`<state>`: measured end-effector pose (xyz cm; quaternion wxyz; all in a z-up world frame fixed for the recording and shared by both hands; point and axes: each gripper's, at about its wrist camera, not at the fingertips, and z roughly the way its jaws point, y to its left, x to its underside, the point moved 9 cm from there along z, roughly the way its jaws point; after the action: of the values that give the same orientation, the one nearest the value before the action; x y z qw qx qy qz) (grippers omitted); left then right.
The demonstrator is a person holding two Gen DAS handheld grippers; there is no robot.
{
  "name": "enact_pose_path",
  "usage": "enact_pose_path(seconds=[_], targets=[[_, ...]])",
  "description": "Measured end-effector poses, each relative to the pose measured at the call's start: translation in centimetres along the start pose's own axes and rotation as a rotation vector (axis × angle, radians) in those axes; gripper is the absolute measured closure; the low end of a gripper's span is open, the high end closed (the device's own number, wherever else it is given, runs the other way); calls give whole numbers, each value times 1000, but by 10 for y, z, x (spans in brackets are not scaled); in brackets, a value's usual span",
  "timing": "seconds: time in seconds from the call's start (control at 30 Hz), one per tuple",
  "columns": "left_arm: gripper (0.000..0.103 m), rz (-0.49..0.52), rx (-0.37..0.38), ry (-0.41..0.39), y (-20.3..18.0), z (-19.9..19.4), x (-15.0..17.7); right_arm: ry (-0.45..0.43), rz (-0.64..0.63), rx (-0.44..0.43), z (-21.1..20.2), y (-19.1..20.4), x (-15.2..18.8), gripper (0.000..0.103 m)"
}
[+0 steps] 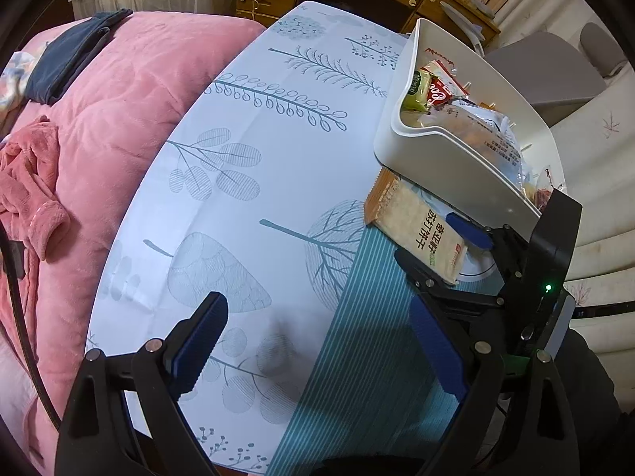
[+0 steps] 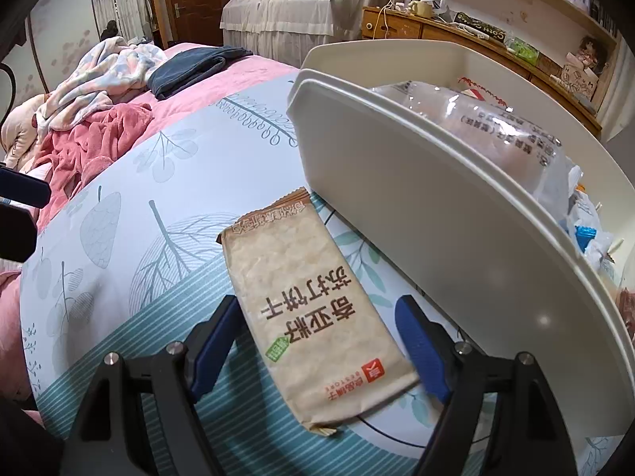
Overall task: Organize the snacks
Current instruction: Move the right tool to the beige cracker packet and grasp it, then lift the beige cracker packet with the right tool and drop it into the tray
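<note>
One flat tan cracker packet [image 2: 313,313] lies between the right gripper's [image 2: 317,341] parted blue pads, not yet pinched. Just beside it stands the white plastic snack bin [image 2: 456,214], hemming it in. Left gripper [image 1: 317,341] hangs open over the leaf-print cloth [image 1: 254,182].

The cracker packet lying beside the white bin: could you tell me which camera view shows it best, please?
The right wrist view: the cracker packet fills the centre, its whole printed face readable, between the right tool's open fingers. The left wrist view shows cracker packet small, at the edge, partly tucked under the white bin.
</note>
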<state>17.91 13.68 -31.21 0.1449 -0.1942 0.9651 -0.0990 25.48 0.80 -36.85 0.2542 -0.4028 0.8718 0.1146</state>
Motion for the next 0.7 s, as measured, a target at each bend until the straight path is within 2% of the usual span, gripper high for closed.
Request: enact_pose_path(seconds=[0.03,0.07,0.27,0.53,0.7], targets=[[11,0,2,0,-1,-1,0,11,-3,-1,-1,1,0,37],[11,-1,1,-2,-3,-3,0,24,-7,-2,-2,2,0,39],[11,-22,-12,2,-6,-15,2,89,-3,-21,-9,11,9,44],[11,-60,-21,-8,-8,-37,0,126,107,-120,-34,17,24,46],[11,-58,-32,-8,-11,-44,-3,100,134,-156,-64,21,24,46]])
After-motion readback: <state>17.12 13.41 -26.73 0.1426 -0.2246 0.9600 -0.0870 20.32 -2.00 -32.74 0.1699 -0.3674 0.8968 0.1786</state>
